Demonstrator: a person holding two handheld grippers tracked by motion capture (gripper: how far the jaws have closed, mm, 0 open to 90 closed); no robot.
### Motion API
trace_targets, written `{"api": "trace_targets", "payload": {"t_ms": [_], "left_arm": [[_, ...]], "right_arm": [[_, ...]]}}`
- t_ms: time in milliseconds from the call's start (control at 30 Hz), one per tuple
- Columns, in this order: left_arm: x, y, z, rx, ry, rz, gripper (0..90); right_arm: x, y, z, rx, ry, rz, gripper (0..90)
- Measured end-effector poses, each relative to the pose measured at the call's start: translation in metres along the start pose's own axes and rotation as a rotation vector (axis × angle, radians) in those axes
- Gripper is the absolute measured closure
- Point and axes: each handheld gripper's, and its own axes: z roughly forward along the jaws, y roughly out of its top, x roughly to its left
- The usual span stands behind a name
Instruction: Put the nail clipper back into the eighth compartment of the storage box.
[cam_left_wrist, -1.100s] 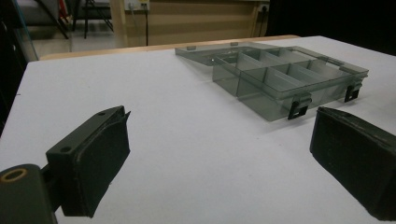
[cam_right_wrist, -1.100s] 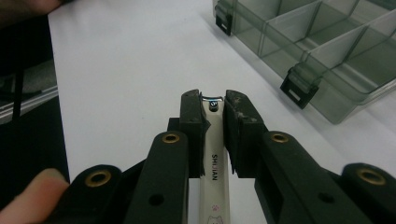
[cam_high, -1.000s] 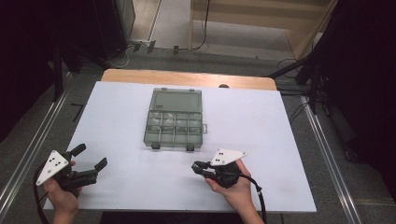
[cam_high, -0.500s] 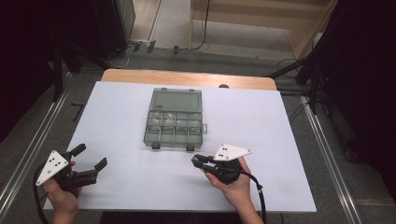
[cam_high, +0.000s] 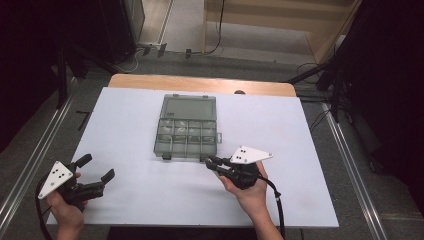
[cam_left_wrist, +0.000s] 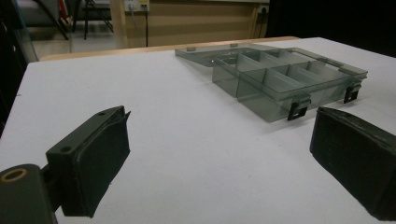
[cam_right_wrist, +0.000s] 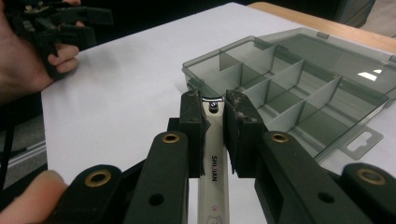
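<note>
High view, left gripper (cam_high: 96, 167): held low at the near left corner of the white table (cam_high: 130, 120), jaws spread wide, nothing between them.
Box: a clear grey compartment box (cam_high: 186, 131) lies open mid-table, lid folded flat toward the far edge.
Right gripper (cam_high: 211, 163): just beside the box's near right corner, jaws clamped on a white nail clipper (cam_right_wrist: 212, 158).

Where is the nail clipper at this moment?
The nail clipper is clamped between the jaws of the right gripper, at the near right corner of the open compartment box, as the right gripper view shows.
</note>
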Motion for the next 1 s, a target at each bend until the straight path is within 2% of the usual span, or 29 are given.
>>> {"api": "trace_targets", "payload": {"t_ms": [467, 833, 1000], "left_arm": [[0.001, 0.0, 0.0, -0.002, 0.0, -0.005, 4.5], [0.001, 0.0, -0.001, -0.004, -0.002, -0.006, 4.5], [0.001, 0.0, -0.001, -0.005, -0.002, -0.007, 4.5]], "right_arm": [[-0.012, 0.018, -0.003, -0.054, -0.029, 0.015, 79.7], [-0.018, 0.029, 0.005, -0.067, -0.043, 0.014, 79.7], [-0.022, 0.033, 0.01, -0.078, -0.047, 0.029, 79.7]]}}
